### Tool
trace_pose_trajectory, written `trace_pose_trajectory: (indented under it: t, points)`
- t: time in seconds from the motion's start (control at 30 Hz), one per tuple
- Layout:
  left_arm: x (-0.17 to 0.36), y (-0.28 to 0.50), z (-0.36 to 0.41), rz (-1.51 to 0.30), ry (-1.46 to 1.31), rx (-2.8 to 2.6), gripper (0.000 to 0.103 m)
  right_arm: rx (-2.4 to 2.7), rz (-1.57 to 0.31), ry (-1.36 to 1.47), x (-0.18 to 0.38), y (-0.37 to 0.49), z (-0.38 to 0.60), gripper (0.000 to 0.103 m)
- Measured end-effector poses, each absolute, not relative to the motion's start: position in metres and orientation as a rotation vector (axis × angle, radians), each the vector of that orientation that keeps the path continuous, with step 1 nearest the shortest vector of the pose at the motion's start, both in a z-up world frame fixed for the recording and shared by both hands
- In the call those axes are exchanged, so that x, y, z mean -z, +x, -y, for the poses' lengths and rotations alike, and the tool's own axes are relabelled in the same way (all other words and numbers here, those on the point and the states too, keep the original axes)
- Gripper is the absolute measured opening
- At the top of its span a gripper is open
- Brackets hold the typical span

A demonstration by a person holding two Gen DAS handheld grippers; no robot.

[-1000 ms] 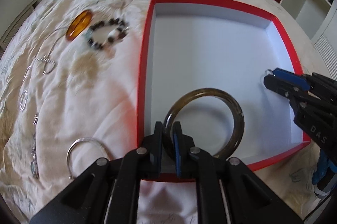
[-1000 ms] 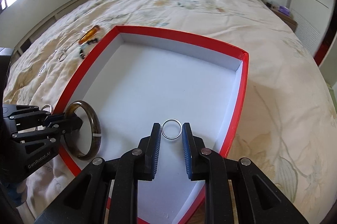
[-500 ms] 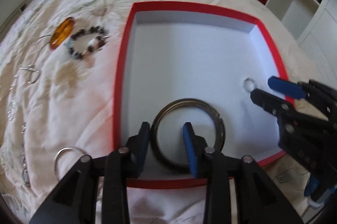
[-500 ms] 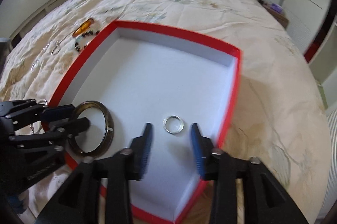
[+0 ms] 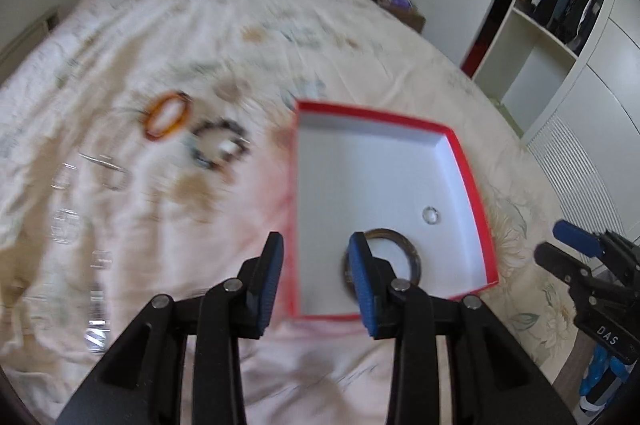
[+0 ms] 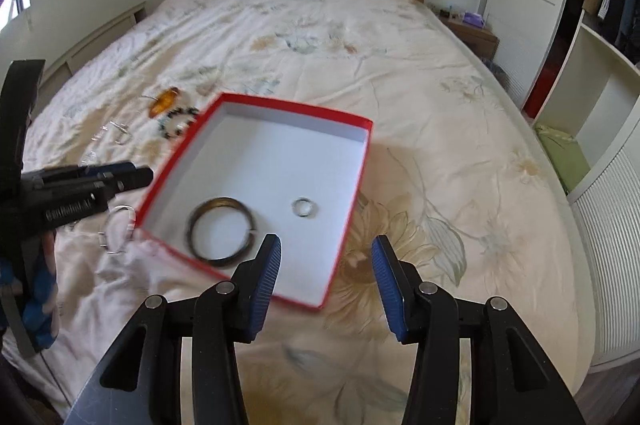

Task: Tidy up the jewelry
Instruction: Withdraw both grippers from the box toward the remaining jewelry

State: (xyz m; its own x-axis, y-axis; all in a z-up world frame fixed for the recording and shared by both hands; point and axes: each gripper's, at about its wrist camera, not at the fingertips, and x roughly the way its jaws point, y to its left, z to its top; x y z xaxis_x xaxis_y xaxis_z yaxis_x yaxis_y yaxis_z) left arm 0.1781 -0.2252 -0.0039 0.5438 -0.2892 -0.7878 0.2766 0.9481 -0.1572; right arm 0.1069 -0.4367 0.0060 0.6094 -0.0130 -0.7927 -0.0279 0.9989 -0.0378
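Bedroom, quilted bed (image 6: 360, 37) carrying everything, wooden headboard at the far end. We see both drops done.

Left hand-held gripper (image 5: 316, 281): jaws spread, nothing between the pads; they opened within the last second and let go of the dark bangle (image 6: 222, 233). Right hand-held gripper (image 6: 326, 277): jaws also spread and empty, and they have just been opening further; the small silver ring (image 6: 304, 207) it was pinching a second ago now lies loose. Both grippers have lifted back from the red box (image 6: 362, 161), which looks smaller in both views than before.

So we count two pieces in the box, near its front edge, bangle towards the left wall, ring beside it, apart. We judge the next picks are out on the quilt, left of the box: amber bangle (image 5: 166, 119), beaded bracelet (image 5: 218, 145), silver pieces.

Views: the left wrist is motion-blurred and its right finger covers part of the dark bangle. The right wrist shows the bangle whole, plus a silver hoop (image 6: 118, 229) just outside the box's front-left corner, which the left view doesn't resolve.
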Motion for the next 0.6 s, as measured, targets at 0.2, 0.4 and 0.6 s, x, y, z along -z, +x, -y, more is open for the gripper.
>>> trace_pose_trajectory:
  t: [0.2,0.4,0.6]
  points:
    - [-0.041,0.148,0.151,-0.895,0.051,0.237,0.032,-0.066,-0.840,-0.035,-0.043,0.069,0.392,0.047]
    - [-0.082,0.104,0.071,-0.824,0.061,0.128,0.032,-0.128,-0.768,-0.009,-0.075,0.033,0.340,0.046]
    - [-0.121,0.054,0.009,-0.741,0.031,0.057,0.033,-0.185,-0.715,0.017,-0.100,0.004,0.293,0.045]
